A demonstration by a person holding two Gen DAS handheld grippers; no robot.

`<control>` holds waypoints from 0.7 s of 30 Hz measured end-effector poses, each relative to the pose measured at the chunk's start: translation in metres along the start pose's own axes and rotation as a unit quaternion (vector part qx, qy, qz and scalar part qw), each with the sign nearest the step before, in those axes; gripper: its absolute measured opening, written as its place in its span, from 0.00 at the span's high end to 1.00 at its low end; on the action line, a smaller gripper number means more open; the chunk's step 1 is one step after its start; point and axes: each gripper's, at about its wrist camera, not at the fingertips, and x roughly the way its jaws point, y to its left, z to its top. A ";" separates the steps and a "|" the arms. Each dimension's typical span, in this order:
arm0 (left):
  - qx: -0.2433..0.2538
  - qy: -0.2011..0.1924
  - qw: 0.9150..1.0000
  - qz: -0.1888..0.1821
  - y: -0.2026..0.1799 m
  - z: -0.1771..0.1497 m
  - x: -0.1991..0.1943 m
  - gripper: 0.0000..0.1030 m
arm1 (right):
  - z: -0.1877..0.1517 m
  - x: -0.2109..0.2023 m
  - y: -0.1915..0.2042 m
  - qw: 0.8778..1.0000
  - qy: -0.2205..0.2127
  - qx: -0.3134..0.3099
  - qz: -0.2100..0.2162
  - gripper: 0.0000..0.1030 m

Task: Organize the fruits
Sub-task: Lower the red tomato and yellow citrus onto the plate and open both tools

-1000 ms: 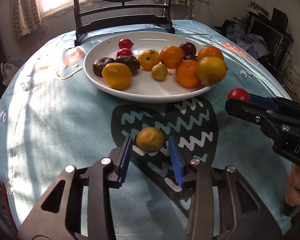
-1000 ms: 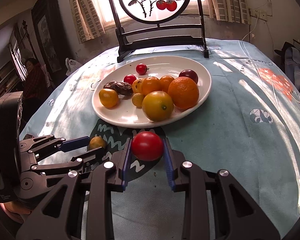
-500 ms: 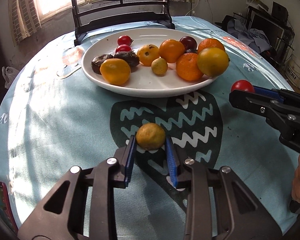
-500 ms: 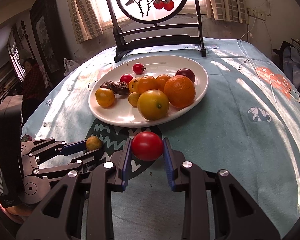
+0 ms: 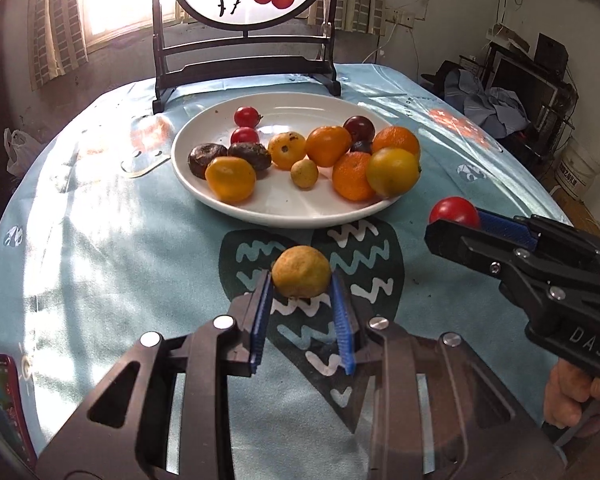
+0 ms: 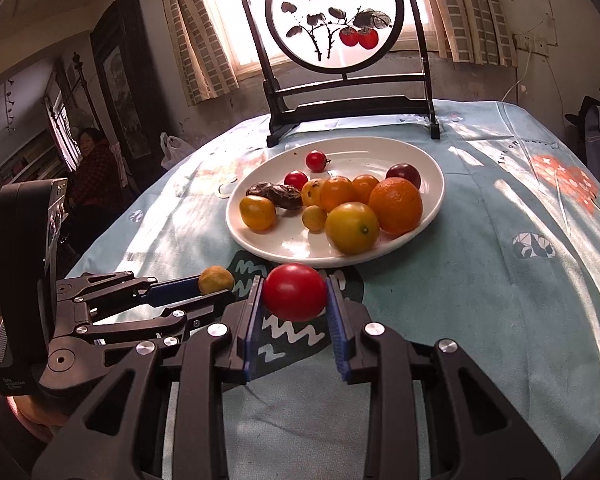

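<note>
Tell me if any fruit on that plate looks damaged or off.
On the white plate, two dark, shrivelled fruits at its left look wrinkled and past their best, and one small orange fruit shows dark spots. The other fruit looks sound.

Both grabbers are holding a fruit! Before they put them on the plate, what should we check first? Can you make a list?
1. Left gripper shut on the small yellow fruit: ok.
2. Right gripper shut on the red tomato: ok.
3. Free spot on the plate near its front edge: ok.
4. Both fruits lifted off the tablecloth: cannot tell.
5. Grippers apart, not bumping each other: ok.
6. Piled oranges steady enough not to roll when the fruits land: cannot tell.
</note>
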 end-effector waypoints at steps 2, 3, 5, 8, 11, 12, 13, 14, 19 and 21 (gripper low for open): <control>0.000 -0.008 1.000 -0.003 0.002 0.016 -0.005 0.71 | 0.009 -0.002 -0.003 1.000 -0.007 0.009 0.007 0.70; 0.000 -0.014 1.000 -0.002 0.004 0.026 -0.007 0.71 | 0.016 -0.002 -0.004 1.000 -0.011 0.012 0.008 0.70; -0.003 -0.025 1.000 -0.001 0.008 0.049 -0.010 0.71 | 0.030 -0.002 -0.007 1.000 -0.023 0.010 0.002 0.70; -0.001 -0.040 0.999 0.012 0.014 0.082 -0.007 0.71 | 0.056 0.003 -0.014 0.999 -0.037 0.014 -0.008 0.70; -0.006 -0.043 0.999 0.023 0.022 0.109 0.008 0.71 | 0.080 0.015 -0.025 0.999 -0.042 0.024 -0.012 0.70; -0.010 -0.040 0.999 0.024 0.026 0.117 0.016 0.71 | 0.087 0.021 -0.029 0.999 -0.042 0.026 -0.014 0.70; -0.014 -0.035 0.999 0.025 0.029 0.124 0.025 0.71 | 0.093 0.027 -0.033 0.999 -0.041 0.028 -0.017 0.70; -0.018 -0.029 0.999 0.025 0.032 0.131 0.036 0.71 | 0.099 0.034 -0.036 0.999 -0.039 0.029 -0.020 0.70; -0.024 0.008 0.999 0.039 0.042 0.154 0.091 0.71 | 0.114 0.065 -0.048 0.999 -0.027 0.030 -0.019 0.70; -0.025 0.021 0.999 0.043 0.045 0.156 0.107 0.71 | 0.116 0.076 -0.049 0.999 -0.020 0.023 -0.021 0.70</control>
